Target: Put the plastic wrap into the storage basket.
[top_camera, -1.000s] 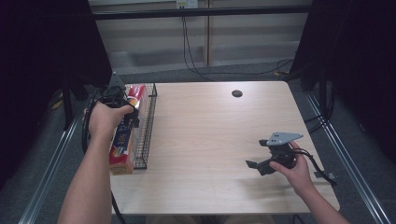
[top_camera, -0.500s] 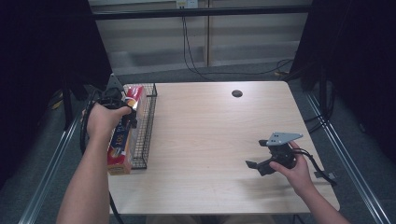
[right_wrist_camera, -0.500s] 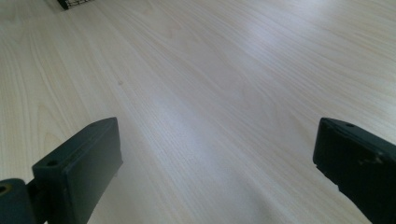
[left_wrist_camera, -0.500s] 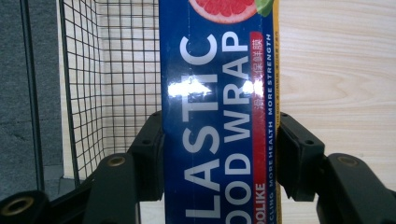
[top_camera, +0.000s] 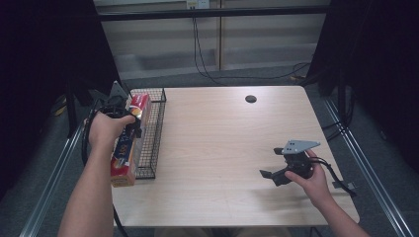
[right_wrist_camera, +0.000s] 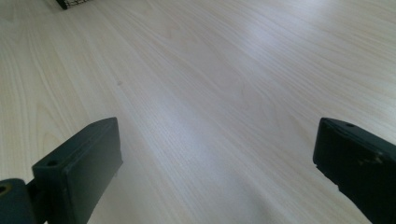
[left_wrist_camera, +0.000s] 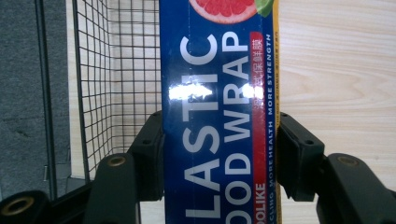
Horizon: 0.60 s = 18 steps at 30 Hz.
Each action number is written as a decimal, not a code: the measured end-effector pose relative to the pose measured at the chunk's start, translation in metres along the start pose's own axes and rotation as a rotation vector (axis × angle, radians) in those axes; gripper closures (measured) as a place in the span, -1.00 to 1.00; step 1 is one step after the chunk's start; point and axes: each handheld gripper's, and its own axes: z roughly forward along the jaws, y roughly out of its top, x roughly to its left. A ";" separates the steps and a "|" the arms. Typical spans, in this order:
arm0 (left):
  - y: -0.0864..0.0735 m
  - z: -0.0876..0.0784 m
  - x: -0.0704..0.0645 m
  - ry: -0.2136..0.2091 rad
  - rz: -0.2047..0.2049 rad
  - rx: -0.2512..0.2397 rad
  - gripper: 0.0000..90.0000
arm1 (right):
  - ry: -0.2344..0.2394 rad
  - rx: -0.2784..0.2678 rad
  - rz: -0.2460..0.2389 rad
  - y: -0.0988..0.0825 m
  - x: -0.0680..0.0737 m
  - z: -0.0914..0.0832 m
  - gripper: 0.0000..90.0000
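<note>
Left gripper view: plastic wrap box (left_wrist_camera: pixel 217 116) clamped across its width in your left gripper (left_wrist_camera: pixel 219 154) fingers, over the wire basket (top_camera: pixel 150 131) at the surface's left edge. Keep it level, lower slowly. Right gripper (top_camera: pixel 272 170) fingers apart, idle above the surface (top_camera: pixel 222 148).

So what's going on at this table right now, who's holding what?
A person works at a wooden table with a gripper in each hand. The left gripper is clamped across a long blue plastic food wrap box, holding it over the black wire basket at the table's left edge. The right gripper sits low over bare tabletop with its jaws wide apart and nothing between them.
</note>
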 end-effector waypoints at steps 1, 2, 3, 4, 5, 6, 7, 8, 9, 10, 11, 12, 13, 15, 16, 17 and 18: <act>0.000 0.001 0.001 0.004 0.007 0.004 -0.01 | 0.004 0.000 0.001 0.000 0.000 0.000 -0.98; 0.000 0.002 0.001 0.003 0.000 0.000 -0.02 | 0.007 -0.004 0.001 0.001 0.000 -0.001 -0.98; 0.001 0.003 0.003 0.001 0.007 0.004 -0.02 | 0.006 -0.004 0.001 0.001 0.000 -0.001 -0.98; 0.001 0.004 0.003 -0.004 -0.002 0.005 -0.02 | 0.007 -0.005 -0.002 0.001 0.000 0.000 -0.98; 0.001 0.005 0.004 0.001 0.010 -0.001 -0.02 | 0.006 -0.004 -0.002 0.001 0.001 0.000 -0.98; 0.001 0.007 0.004 -0.001 0.000 -0.001 -0.02 | 0.003 -0.006 -0.003 0.001 0.001 0.000 -0.98; 0.002 0.008 0.004 0.007 0.004 0.003 -0.02 | 0.006 -0.006 -0.003 0.001 0.001 0.000 -0.98; 0.002 0.009 0.005 0.008 0.008 0.002 -0.02 | 0.006 -0.006 -0.005 0.001 0.001 0.000 -0.98; 0.002 0.010 0.005 0.009 0.009 0.006 -0.02 | 0.005 -0.004 -0.006 0.001 0.001 0.000 -0.98; 0.002 0.012 0.005 0.005 0.003 0.004 -0.02 | 0.005 -0.002 -0.004 0.001 0.001 0.000 -0.98; 0.003 0.013 0.006 0.004 0.002 0.008 -0.02 | 0.005 -0.001 -0.005 0.001 0.001 0.001 -0.98; 0.003 0.014 0.006 0.001 0.005 0.012 -0.02 | 0.006 -0.001 -0.005 0.001 0.001 0.001 -0.98; 0.003 0.016 0.006 0.001 0.007 0.017 -0.02 | 0.007 -0.002 -0.005 0.001 0.001 0.001 -0.98; 0.004 0.019 0.006 0.006 0.013 0.010 -0.02 | 0.006 0.000 -0.006 0.001 0.001 0.001 -0.98; 0.004 0.019 0.006 -0.001 0.012 0.019 -0.02 | 0.008 0.002 -0.004 0.001 0.001 0.001 -0.98; 0.004 0.021 0.007 -0.002 0.012 0.015 -0.02 | 0.007 0.002 -0.005 0.001 0.001 0.001 -0.98; 0.004 0.022 0.006 -0.007 0.003 0.011 -0.02 | 0.008 0.001 -0.005 0.001 0.001 0.001 -0.98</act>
